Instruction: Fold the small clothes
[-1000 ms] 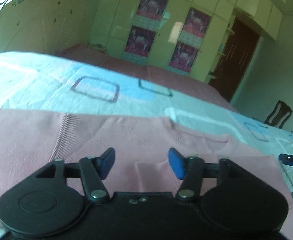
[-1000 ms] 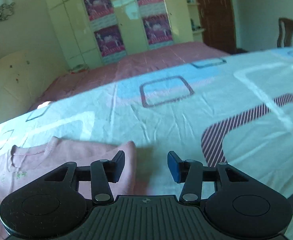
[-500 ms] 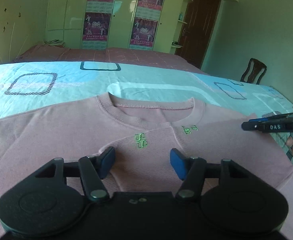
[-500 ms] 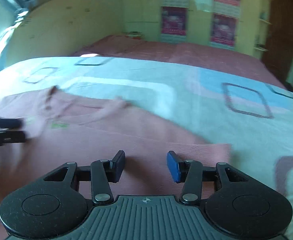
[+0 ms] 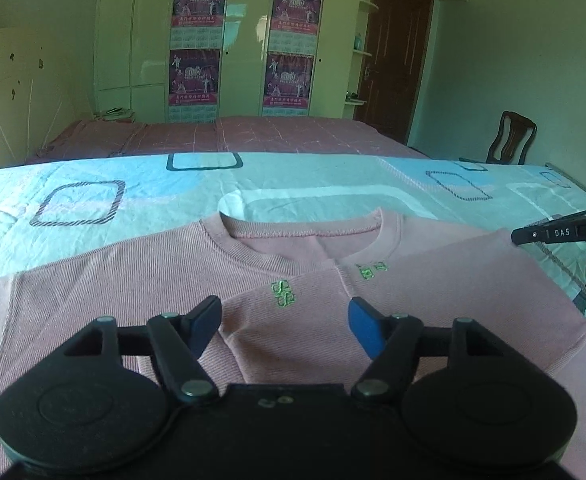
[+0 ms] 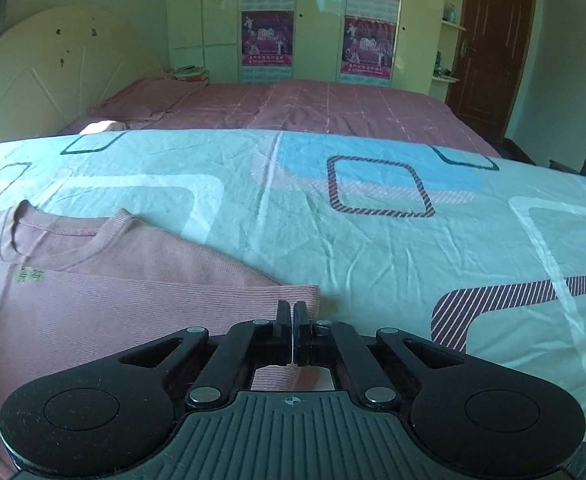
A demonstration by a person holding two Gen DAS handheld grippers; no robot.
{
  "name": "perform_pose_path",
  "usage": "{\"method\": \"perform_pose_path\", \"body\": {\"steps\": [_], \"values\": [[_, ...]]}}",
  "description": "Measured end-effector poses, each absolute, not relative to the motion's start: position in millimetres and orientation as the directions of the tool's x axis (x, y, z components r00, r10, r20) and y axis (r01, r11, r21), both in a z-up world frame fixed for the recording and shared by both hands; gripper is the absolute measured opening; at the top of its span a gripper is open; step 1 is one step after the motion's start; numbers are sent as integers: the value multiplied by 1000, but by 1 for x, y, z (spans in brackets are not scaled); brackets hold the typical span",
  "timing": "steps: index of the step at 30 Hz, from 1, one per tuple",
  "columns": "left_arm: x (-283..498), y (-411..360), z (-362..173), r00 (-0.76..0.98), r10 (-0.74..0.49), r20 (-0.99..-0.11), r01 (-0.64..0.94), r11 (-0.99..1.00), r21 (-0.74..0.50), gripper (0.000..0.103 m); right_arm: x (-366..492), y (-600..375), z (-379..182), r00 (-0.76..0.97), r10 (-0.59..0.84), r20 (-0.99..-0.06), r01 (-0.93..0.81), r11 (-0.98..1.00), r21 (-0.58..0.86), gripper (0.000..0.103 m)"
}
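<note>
Left wrist view: the left gripper (image 5: 283, 324) has its jaws spread wide, hovering over the pink sweater (image 5: 141, 280), which lies flat on the patterned bedsheet (image 5: 313, 178) right ahead, collar farther out. The right gripper (image 5: 533, 235) pokes in at the sweater's right edge.

Right wrist view: the right gripper (image 6: 293, 320) is pinched closed at the sweater's (image 6: 113, 300) ribbed cuff (image 6: 293, 294); can't tell if fabric's actually caught. The rest of the sweater spreads off to its left.

**Bedroom setting, both wrist views**

Pale green walls (image 5: 513, 60) enclose a cream built-in wardrobe (image 5: 245, 40) bearing four magenta posters (image 5: 195, 0). A dark brown wooden door (image 5: 393, 60) stands right of it; a dark wooden chair (image 5: 511, 138) sits nearby. A light blue patterned bedsheet (image 6: 373, 220) fronts a pink checked bedspread (image 6: 313, 104) and cream curved headboard (image 6: 53, 72).
</note>
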State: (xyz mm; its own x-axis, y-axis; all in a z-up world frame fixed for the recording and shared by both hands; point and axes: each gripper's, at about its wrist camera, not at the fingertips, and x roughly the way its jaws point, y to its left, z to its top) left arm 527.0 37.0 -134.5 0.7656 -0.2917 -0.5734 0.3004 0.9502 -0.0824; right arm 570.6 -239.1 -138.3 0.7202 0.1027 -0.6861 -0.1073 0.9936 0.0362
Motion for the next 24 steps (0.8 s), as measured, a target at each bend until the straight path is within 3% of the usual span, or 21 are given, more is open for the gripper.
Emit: {"method": "perform_pose_path", "body": {"steps": [8, 12, 21, 24], "values": [[509, 21, -143, 735, -231, -638, 308, 951, 10, 68, 555, -226, -151, 668, 115, -735, -125, 991, 41, 0], [492, 31, -148, 720, -229, -655, 301, 953, -2, 68, 524, -224, -151, 656, 116, -746, -118, 992, 51, 0], [468, 48, -141, 717, -262, -646, 305, 951, -47, 68, 458, -209, -129, 728, 94, -679, -117, 993, 12, 0], [471, 44, -148, 698, -254, -669, 326, 945, -19, 70, 462, -202, -152, 629, 47, -776, -89, 996, -11, 0]]}}
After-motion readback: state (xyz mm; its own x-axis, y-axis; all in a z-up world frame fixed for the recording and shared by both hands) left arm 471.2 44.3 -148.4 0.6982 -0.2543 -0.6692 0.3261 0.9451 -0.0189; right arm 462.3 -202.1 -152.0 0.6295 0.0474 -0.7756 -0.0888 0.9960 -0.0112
